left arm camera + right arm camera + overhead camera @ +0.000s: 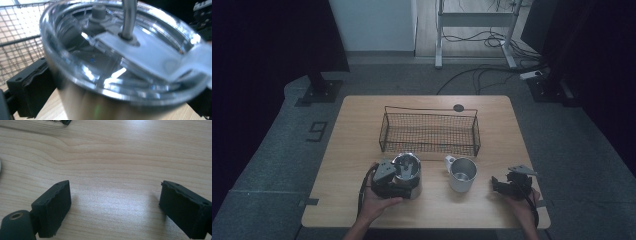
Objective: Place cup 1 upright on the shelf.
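A steel tumbler [407, 171] with a clear lid and a metal straw stands at the table's front left. My left gripper [402, 186] is shut on it, one black jaw on each side of its body. In the left gripper view the tumbler [120, 62] looms close and blurred, with the straw [128, 17] rising through the lid. A steel mug [461, 174] with its handle to the back left stands to the tumbler's right. My right gripper [496, 186] rests open to the right of the mug, and in its own view the right gripper [115, 205] has nothing between its jaws over bare wood.
A black wire basket [430, 110] sits across the middle of the wooden table [357, 130], just behind the tumbler and mug. Its mesh [20, 32] shows close behind the tumbler. A round black grommet [458, 107] is set in the table behind the basket.
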Demonstrator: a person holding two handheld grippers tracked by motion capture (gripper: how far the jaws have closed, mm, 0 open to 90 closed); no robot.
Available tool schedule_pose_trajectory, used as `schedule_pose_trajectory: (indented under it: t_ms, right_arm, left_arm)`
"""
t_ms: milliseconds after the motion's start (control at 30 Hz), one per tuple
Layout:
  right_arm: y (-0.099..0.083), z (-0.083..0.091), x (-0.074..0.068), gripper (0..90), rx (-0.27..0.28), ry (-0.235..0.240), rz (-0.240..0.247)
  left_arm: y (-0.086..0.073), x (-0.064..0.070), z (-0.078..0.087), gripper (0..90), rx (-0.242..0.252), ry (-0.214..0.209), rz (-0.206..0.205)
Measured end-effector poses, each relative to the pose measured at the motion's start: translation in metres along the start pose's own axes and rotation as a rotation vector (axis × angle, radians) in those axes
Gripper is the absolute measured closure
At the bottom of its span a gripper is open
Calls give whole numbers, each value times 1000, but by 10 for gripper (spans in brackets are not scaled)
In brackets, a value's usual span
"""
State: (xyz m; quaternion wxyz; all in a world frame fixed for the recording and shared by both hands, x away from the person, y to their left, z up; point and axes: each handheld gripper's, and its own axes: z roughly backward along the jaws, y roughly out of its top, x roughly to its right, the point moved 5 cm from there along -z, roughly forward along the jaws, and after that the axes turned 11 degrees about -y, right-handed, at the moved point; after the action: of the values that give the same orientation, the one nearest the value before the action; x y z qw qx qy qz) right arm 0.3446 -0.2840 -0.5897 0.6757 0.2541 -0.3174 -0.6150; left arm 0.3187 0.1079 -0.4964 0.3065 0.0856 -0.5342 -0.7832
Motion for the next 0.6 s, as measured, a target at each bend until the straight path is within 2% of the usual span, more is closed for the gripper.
schedule_pose_trajectory:
  t_ms: [133,167,600]
  right_arm:
    - [0,0,0,101,0,0,0]
    - [0,0,0,101,0,0,0]
    - [0,0,0,110,2,-5,-6]
  left_arm:
    - [0,-1,-1,0,8,-9,-6]
    - [-1,-1,0,12,8,-8,-22]
    - [-1,0,2,33,18,-4,-65]
